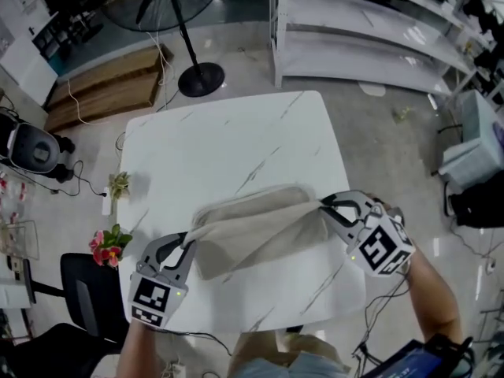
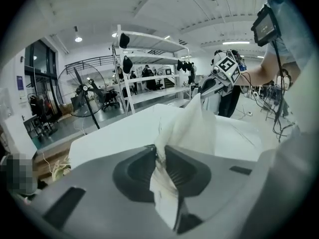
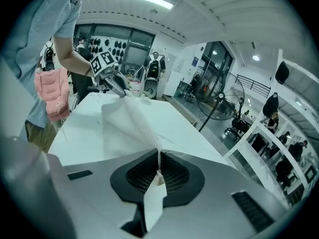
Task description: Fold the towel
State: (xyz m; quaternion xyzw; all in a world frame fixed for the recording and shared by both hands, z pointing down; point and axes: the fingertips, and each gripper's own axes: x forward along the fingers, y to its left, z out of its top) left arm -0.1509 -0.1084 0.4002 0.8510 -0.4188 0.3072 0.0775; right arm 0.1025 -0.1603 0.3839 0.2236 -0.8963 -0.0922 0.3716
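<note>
Your left gripper (image 1: 187, 242) is clamped on one corner of the beige towel (image 1: 260, 231), above the near left part of the white marble-patterned table (image 1: 220, 148). Your right gripper (image 1: 321, 205) is pinched tight on the other corner, close to the table's right edge. The held edge is lifted off the table and stretched between the two grippers, while the rest of the towel lies on the table's near half. A tail of cloth pokes back through each pair of jaws.
</note>
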